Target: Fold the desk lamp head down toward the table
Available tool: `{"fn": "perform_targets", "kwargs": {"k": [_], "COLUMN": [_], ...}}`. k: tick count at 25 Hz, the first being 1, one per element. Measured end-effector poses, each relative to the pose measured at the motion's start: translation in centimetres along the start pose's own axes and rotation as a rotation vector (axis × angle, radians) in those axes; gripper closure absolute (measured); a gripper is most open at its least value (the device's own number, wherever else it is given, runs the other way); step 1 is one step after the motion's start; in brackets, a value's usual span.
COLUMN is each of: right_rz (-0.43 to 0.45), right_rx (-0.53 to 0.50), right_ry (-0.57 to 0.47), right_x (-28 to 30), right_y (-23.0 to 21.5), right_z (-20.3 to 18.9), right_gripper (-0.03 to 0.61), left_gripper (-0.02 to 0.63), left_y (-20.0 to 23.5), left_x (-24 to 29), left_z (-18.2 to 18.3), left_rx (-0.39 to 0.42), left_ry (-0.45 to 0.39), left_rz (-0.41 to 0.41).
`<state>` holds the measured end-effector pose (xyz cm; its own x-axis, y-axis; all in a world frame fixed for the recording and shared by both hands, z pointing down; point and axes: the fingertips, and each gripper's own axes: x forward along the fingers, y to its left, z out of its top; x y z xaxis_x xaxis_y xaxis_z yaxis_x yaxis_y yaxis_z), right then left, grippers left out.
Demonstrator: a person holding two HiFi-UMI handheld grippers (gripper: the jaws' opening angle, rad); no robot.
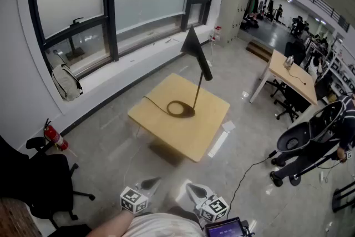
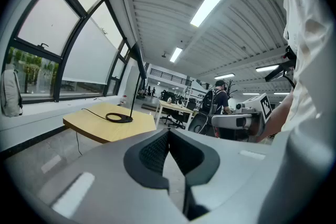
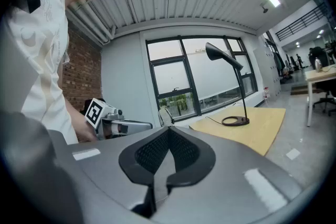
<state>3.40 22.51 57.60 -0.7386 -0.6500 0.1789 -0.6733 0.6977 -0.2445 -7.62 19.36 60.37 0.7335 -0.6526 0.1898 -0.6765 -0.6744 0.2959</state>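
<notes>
A black desk lamp stands on a small wooden table (image 1: 211, 130) in the middle of the head view. Its cone head (image 1: 197, 53) is raised high on a thin stem above a ring base (image 1: 178, 109). Both grippers are at the bottom edge, well short of the table: my left gripper (image 1: 150, 182) and my right gripper (image 1: 192, 190), each shut and holding nothing. The left gripper view shows its shut jaws (image 2: 168, 138) with the lamp head (image 2: 137, 55) far off. In the right gripper view the shut jaws (image 3: 169, 135) point toward the lamp head (image 3: 223, 55) and its base (image 3: 235, 121).
A black office chair (image 1: 33, 180) and a fire extinguisher (image 1: 54, 137) are at the left, and a bag (image 1: 66, 83) hangs by the window sill. Another desk (image 1: 291, 75) and a dark seat frame (image 1: 310, 139) stand at the right. A cable (image 1: 249, 166) runs across the floor.
</notes>
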Motion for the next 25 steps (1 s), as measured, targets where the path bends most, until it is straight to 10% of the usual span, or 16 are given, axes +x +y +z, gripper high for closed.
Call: {"fn": "perform_targets", "kwargs": {"k": [25], "right_rz": [-0.070], "right_rx": [0.029], "right_ry": [-0.071], "right_x": [-0.9], "right_y": [-0.8], "right_z": [0.0], "right_gripper": [0.566], "left_gripper": [0.612], "left_y": [-0.3], "left_x": [0.1], "left_z": [0.8], "left_rx": [0.034], "left_ry": [-0.006], "left_rz": [-0.017]}}
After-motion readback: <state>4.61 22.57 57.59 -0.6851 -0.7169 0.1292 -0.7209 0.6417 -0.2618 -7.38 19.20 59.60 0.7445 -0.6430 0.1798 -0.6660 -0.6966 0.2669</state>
